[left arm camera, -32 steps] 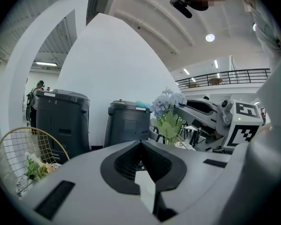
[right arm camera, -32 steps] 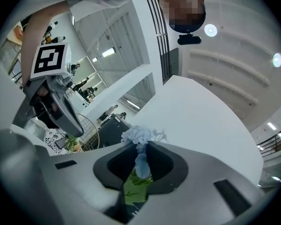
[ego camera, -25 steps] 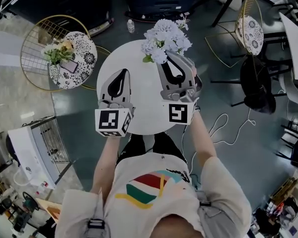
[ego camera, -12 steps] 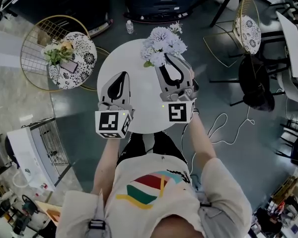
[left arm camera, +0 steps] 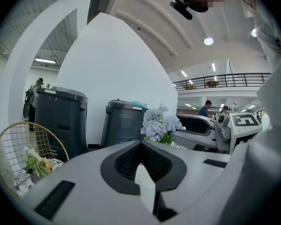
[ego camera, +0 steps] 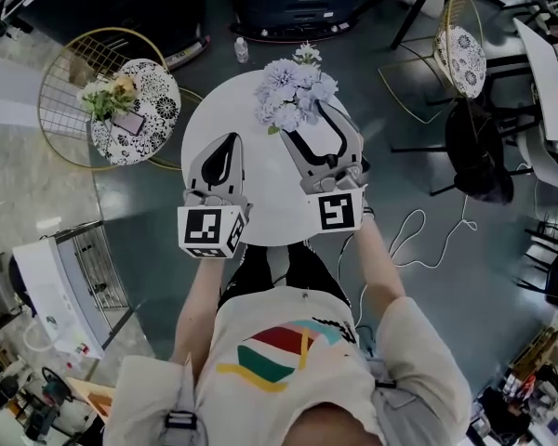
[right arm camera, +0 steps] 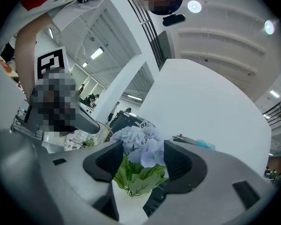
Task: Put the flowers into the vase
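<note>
Head view: flowers point(ego camera: 293, 96) stand at the far side of the table point(ego camera: 272, 204), between the spread jaws of the right gripper point(ego camera: 307, 124), which are opening. Left gripper point(ego camera: 225, 139), near left, has its jaws pressed together, empty.

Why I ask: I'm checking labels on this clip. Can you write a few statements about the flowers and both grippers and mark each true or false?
1. The pale flowers are at the far side of the round white table. True.
2. The right gripper is closed and empty. False: its jaws are apart and opening, with the flowers between them.
3. The left gripper has its jaws together and holds nothing. True.
4. The patterned chair cushion at the left is bare. False: a second bunch of flowers lies on it.
</note>
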Motion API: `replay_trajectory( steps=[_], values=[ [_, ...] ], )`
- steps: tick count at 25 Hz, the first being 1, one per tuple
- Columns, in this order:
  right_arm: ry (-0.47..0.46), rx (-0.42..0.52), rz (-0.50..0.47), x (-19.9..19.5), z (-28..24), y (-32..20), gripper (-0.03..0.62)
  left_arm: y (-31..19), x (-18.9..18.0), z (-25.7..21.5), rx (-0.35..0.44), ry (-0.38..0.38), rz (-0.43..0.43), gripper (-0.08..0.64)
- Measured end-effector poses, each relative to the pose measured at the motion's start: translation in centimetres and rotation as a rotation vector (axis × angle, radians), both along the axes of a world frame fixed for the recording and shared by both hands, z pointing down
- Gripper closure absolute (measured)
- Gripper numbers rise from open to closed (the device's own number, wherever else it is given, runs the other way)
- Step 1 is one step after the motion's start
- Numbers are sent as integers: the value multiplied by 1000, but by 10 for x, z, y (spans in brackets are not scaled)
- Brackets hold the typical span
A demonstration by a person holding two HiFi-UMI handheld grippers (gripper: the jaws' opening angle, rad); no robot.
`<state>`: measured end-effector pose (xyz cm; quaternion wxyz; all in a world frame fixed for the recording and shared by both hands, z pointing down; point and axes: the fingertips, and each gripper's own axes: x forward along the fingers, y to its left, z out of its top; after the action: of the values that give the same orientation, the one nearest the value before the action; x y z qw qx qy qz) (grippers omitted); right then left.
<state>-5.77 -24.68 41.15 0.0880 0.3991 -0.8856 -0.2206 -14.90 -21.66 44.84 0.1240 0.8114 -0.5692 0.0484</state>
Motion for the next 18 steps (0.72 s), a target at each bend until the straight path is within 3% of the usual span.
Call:
replay_trajectory(
  steps=[8,12,18],
  values=[
    [-7,-6,21,8,-3,12,269,8,5,-8,28,5,20,557],
    [-10,11,64,18,-11,13,267,9,9,-14,44,5,30,557],
    [-29,-39,106,29,-12,7,267,8,18,-21,62,10,45,557]
  ],
)
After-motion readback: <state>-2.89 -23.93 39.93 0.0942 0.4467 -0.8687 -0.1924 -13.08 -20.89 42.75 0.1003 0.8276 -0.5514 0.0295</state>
